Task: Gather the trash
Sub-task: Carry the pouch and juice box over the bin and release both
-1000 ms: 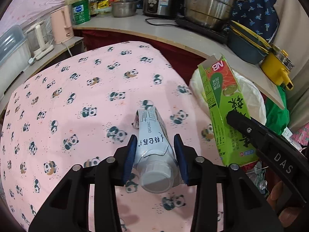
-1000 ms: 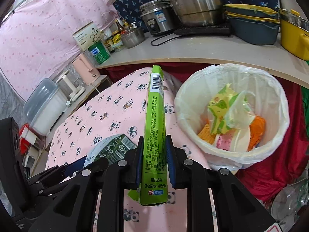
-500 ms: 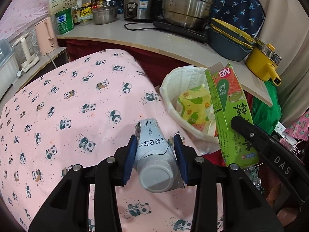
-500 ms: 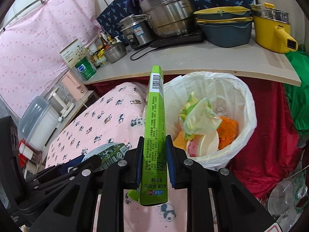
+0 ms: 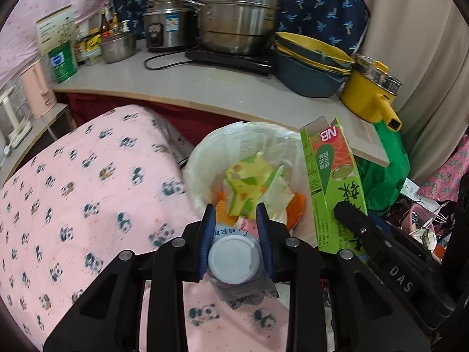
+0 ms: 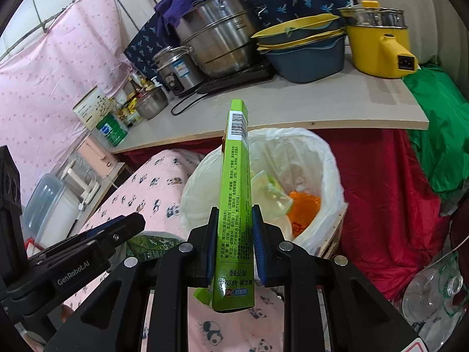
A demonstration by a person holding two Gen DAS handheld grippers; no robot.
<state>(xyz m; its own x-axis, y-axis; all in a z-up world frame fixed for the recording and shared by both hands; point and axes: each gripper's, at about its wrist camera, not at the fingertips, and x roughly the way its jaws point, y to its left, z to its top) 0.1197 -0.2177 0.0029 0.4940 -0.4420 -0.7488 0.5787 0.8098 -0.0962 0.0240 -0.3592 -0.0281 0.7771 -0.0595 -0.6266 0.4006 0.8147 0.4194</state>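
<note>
- Left claw [image 5: 236,228] is pinching a squashed milk carton [image 5: 234,259], white cap end facing the camera. Its jaws are closing on it right now, blue pads tight on both sides.
- That carton sits right at the near rim of the bin [image 5: 202,152], over the edge of the panda cloth [image 5: 88,182]. From the right wrist view you can only see a green bit of it at about 8 o'clock, tucked behind the left claw [image 6: 129,226].
- Right claw [image 6: 233,243] is pinching a tall green box [image 6: 236,193] edge-on, barcode at the top. The box stands nearly upright and leans a little toward the bin [image 6: 328,176].
- In the left view the same box [image 5: 334,182] is at 3 o'clock of the bin, just beside the rim, open flap on top, with a right claw finger [image 5: 360,228] across its lower half.
- The bin has a white liner and already has stuff in it: yellow-green wrappers [image 5: 249,184] on top and something orange [image 6: 304,205] underneath.
- Bench [image 5: 205,88] runs behind at 12 o'clock with a big steel pot [image 5: 240,20], rice cooker [image 5: 167,23], stacked basins [image 5: 310,64] and a yellow pot [image 5: 372,94].
- Red cloth [image 6: 381,190] hangs below the bench at 3 o'clock of the bin, and a clear bottle [image 6: 431,293] lies at about 4 o'clock in the right view.
</note>
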